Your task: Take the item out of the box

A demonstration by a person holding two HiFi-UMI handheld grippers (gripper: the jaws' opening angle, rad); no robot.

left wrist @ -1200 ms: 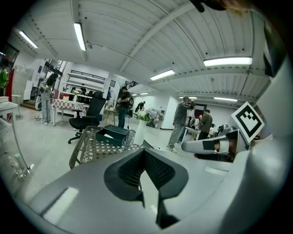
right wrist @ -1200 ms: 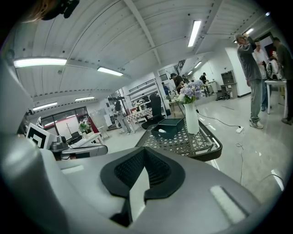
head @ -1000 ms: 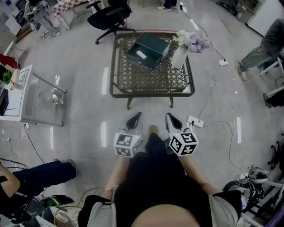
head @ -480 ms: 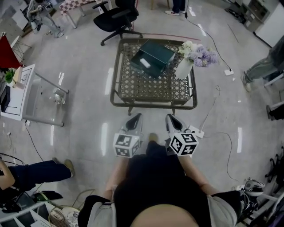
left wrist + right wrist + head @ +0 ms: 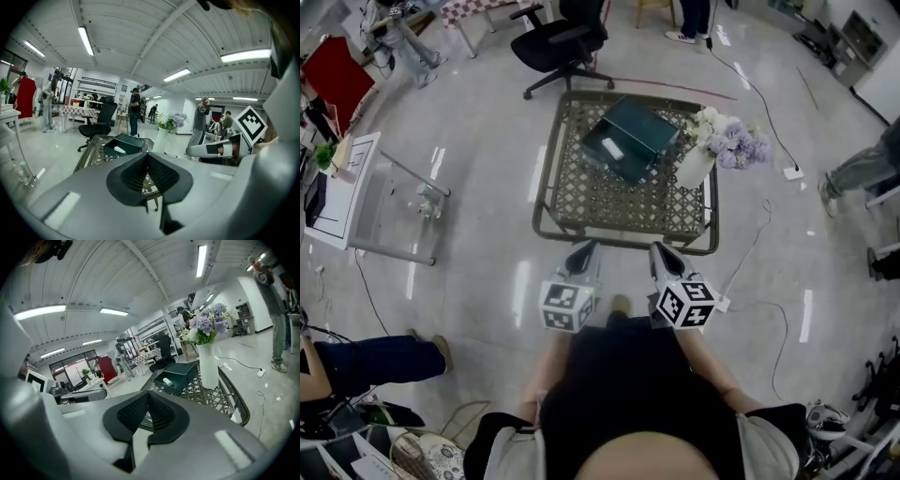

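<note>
Item (image 5: 612,147): small, white, lying inside the dark green box (image 5: 642,127), which stands toward the far side of the lattice table (image 5: 619,237), near a white vase (image 5: 695,170) of flowers. I hold the left gripper (image 5: 585,249) and right gripper (image 5: 662,249) side by side over the table's near edge, well apart from the box. Both have jaws pressed together with nothing between them.

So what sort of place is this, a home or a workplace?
Most likely an open-plan lab or office, not a home: long ceiling strip lights, a wheeled office chair, and cables trailing across the polished floor beside the wicker table.
</note>
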